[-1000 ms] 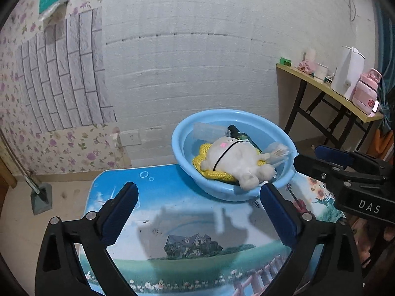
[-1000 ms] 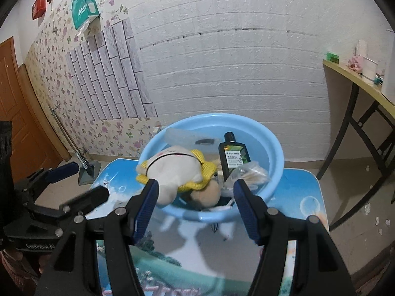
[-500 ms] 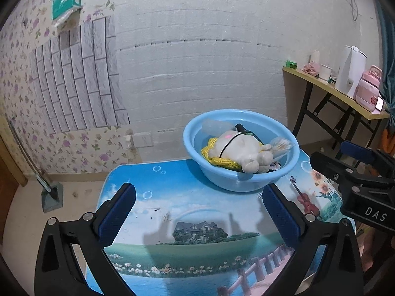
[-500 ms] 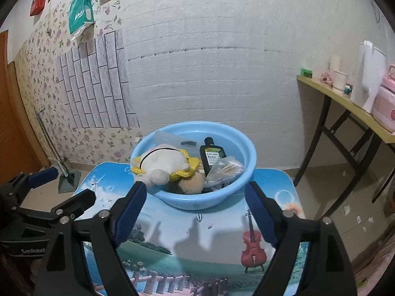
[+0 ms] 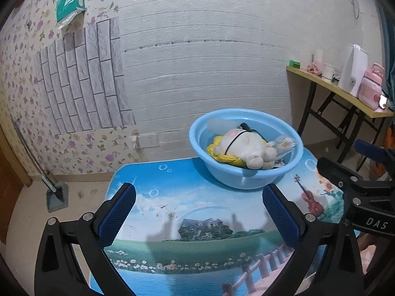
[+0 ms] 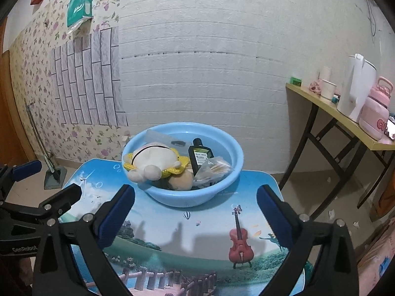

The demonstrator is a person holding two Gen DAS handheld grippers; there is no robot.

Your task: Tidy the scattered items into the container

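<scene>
A light blue basin [image 5: 249, 176] [image 6: 182, 196] stands at the far end of a small table with a printed landscape top [image 5: 197, 224] [image 6: 197, 236]. In it lie a white plush toy [image 5: 243, 144] [image 6: 151, 159] on a yellow knitted piece [image 6: 181, 166], a dark bottle [image 6: 199, 156], a clear bag of cotton swabs [image 6: 214, 170] and a clear plastic case [image 6: 158, 137]. My left gripper [image 5: 197, 204] is open and empty over the table's near half. My right gripper [image 6: 195, 204] is open and empty, just short of the basin.
A wooden side table [image 6: 345, 120] at the right holds a white kettle [image 6: 354, 86], a pink jug [image 6: 376, 113] and cups. A dustpan handle [image 5: 32, 153] leans on the floral wall at the left. A white brick wall stands behind the basin.
Both grippers have pulled back and up from the basin, which now looks smaller and farther. More of the table top shows. Both stay open and empty.
</scene>
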